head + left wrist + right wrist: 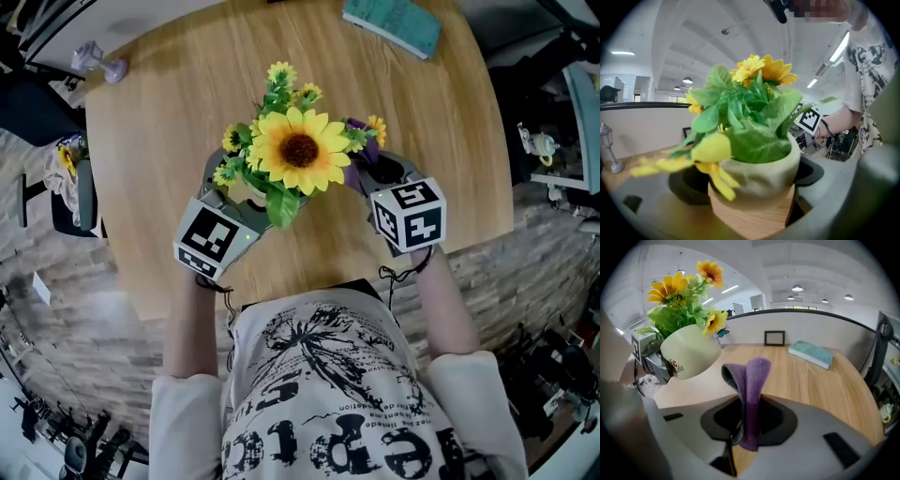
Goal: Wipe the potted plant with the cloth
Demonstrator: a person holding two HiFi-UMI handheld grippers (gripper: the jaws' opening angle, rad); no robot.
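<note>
The head view looks steeply down from above the person onto the wooden counter (169,141), with the potted plant (295,150) near the middle of the frame. The left gripper view sits very close to the plant, which fills its middle against the ceiling. The right gripper view looks across the counter toward a far partition, with the plant at upper left. A teal book (394,23) shows in the head and right gripper views. A small lamp figure (101,61) shows in the head and left gripper views.
</note>
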